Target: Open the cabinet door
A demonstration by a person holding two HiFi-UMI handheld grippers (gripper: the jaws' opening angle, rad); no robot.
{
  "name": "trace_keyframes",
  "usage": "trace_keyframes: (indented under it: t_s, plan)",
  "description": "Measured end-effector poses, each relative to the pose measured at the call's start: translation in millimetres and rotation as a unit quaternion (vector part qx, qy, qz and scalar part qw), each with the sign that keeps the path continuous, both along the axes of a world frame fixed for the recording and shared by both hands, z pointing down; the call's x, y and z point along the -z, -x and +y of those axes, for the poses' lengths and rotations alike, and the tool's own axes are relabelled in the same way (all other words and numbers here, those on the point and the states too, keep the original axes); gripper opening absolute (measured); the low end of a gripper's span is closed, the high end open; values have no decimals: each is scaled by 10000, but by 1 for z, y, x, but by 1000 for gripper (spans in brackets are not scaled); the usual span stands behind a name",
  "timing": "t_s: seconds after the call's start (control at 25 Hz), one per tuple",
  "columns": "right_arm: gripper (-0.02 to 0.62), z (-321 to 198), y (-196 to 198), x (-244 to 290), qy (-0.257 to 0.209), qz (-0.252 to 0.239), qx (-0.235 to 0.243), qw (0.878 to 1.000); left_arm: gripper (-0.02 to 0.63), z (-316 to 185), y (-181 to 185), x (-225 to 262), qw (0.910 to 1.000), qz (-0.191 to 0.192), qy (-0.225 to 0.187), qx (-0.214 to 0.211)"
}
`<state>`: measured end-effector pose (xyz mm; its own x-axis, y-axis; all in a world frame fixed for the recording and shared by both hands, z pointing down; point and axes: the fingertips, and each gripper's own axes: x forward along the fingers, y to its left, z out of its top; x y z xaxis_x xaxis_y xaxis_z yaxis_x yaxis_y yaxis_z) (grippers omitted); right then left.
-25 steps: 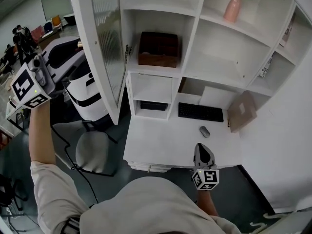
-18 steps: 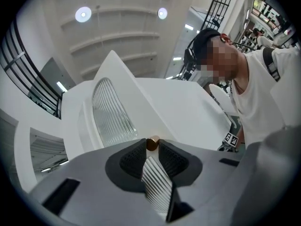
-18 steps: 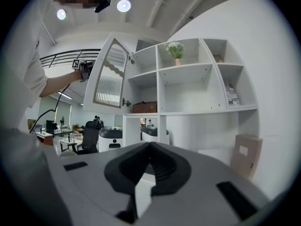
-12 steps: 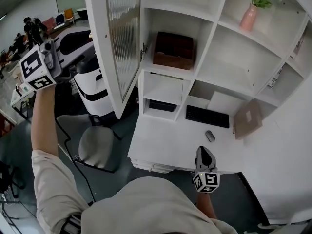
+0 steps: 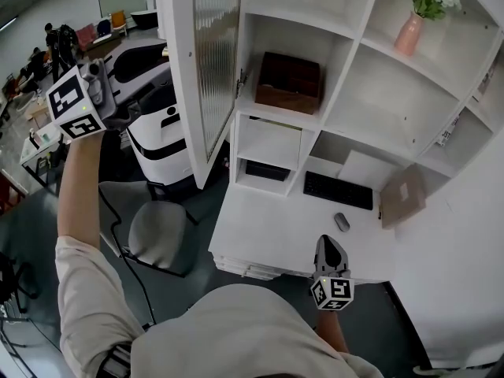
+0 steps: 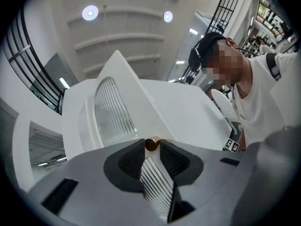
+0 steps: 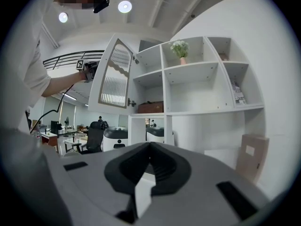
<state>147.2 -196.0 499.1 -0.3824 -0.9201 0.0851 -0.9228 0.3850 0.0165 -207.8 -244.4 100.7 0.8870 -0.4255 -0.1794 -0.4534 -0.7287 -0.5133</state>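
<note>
The white cabinet door (image 5: 213, 53) with ribbed glass stands swung out to the left of the shelf unit (image 5: 346, 77). My left gripper (image 5: 110, 105) is raised at the door's outer face. In the left gripper view its jaws (image 6: 152, 147) have just been opening, and the small brass knob (image 6: 152, 144) sits between the very tips, touched on both sides. The door pane (image 6: 110, 117) fills the view behind it. My right gripper (image 5: 329, 246) hangs low over the desk's front edge, jaws (image 7: 150, 145) shut and empty, with the open door (image 7: 113, 81) far ahead.
A brown box (image 5: 289, 79) sits in the opened compartment, and a pink vase (image 5: 411, 34) stands higher up. On the white desk (image 5: 268, 235) lie a keyboard (image 5: 339, 190), a mouse (image 5: 342, 221) and a cardboard box (image 5: 403, 195). A grey chair (image 5: 157, 239) and a white-and-black machine (image 5: 161, 144) stand left.
The head view has swung, so cabinet, door and left gripper all sit further right in the picture. The left gripper stays at the door. The right gripper has hardly shifted.
</note>
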Motion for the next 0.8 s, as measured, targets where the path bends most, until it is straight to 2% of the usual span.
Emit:
trace_keyframes:
  t_s: [0.16, 0.4, 0.8]
  plan:
    - [5, 2, 2, 0, 12, 4, 21, 10000, 189, 1, 5, 2, 9998, 99, -48, 160]
    - [3, 6, 5, 0, 7, 7, 49, 10000, 292, 0, 13, 0, 9985, 266, -46, 469]
    - [5, 6, 6, 0, -2, 8, 96, 10000, 301, -2, 17, -11, 9973, 427, 93, 582]
